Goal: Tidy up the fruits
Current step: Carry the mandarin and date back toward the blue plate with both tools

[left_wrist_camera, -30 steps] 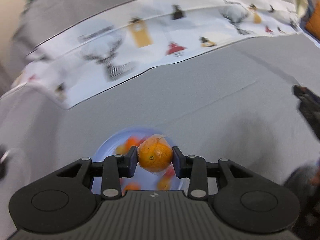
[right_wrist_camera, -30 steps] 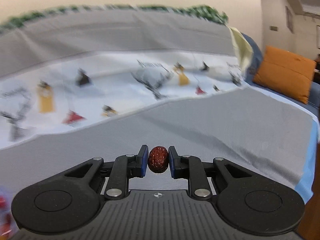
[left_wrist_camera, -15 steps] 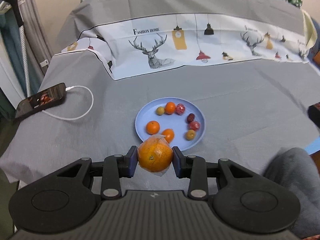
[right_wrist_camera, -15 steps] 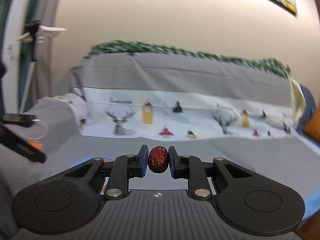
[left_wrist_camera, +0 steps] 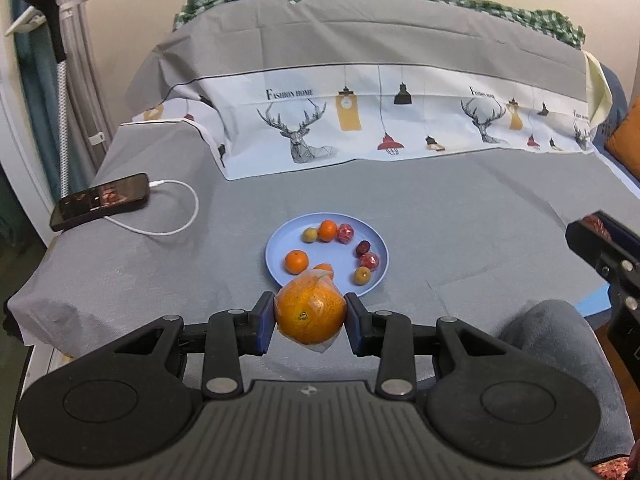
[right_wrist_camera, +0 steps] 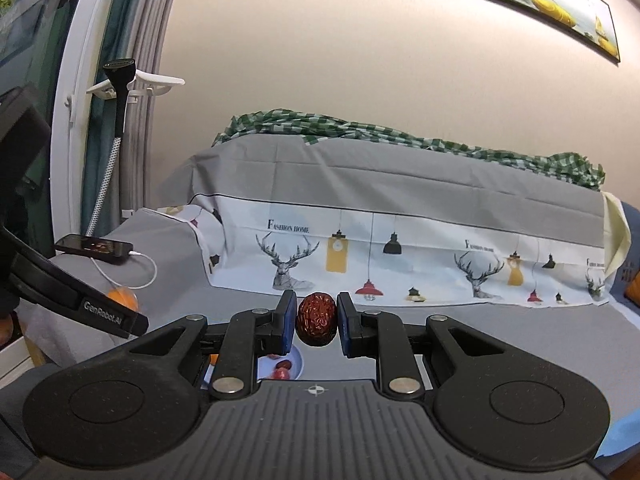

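The left tool (left_wrist_camera: 310, 317) clamped a plastic-wrapped round orange (left_wrist_camera: 310, 313) above the near edge of the grey-covered table (left_wrist_camera: 460, 216), just short of the round light-blue plate (left_wrist_camera: 276, 249). The right tool (right_wrist_camera: 317, 323) pinched a wrinkled dark-red date (right_wrist_camera: 317, 319).

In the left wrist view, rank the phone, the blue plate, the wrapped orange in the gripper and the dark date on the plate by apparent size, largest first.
1. Blue plate
2. Phone
3. Wrapped orange, though it sits nearest the camera, so its look is inflated
4. Dark date
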Tool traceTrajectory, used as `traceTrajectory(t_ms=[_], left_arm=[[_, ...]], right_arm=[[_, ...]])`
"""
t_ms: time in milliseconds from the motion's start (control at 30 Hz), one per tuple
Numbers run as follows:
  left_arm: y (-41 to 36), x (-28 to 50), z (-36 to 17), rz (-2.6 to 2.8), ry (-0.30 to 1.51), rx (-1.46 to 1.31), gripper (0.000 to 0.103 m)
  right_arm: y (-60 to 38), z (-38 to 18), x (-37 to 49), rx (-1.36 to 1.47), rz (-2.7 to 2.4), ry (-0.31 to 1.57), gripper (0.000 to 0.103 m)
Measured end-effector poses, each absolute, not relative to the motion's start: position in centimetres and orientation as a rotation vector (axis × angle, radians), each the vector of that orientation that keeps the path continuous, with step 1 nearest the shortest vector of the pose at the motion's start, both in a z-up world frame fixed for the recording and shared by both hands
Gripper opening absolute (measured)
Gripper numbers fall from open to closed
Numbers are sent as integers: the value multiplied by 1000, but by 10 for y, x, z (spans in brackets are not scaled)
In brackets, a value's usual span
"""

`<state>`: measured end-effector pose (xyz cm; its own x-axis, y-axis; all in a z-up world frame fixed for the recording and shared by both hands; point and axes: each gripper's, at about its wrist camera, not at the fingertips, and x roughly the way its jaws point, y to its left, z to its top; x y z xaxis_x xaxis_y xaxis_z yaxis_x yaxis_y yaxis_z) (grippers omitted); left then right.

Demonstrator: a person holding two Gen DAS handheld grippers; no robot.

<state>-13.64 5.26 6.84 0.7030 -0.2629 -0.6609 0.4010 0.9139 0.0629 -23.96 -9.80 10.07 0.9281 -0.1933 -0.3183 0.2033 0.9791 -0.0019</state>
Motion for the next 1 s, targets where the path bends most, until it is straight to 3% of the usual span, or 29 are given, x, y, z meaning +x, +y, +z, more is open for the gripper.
traceTrajectory(t_ms=[1000], left_arm=[[79,-115,66,-296,727,142,40]], right_arm=[[-88,85,-214,20,-125,419,23]])
